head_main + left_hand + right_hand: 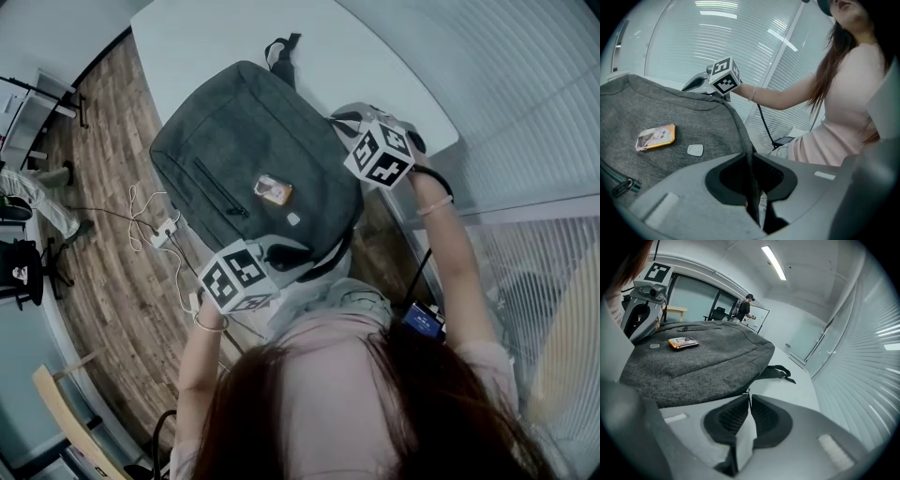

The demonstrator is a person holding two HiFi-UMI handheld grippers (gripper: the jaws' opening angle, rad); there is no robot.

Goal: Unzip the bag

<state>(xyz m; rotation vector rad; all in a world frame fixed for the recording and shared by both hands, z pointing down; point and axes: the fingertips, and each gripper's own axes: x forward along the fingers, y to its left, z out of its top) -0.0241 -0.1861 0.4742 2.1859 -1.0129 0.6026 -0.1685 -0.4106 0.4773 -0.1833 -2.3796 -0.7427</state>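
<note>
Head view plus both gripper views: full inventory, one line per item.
backpack: 1, dark grey, flat on table
table: 1, white, under backpack
badge: 1, orange, on backpack front
patch: 1, white, beside badge
front-pocket zip: 1, dark, left of badge
strap: 1, black, backpack's far end
power strip: 1, white, cabled, on wood floor
bystander: 1, dark-clothed, far background
left tool: 1, grey, shut on backpack's near edge
right tool: 1, grey, shut on zipper pull at backpack's side
</note>
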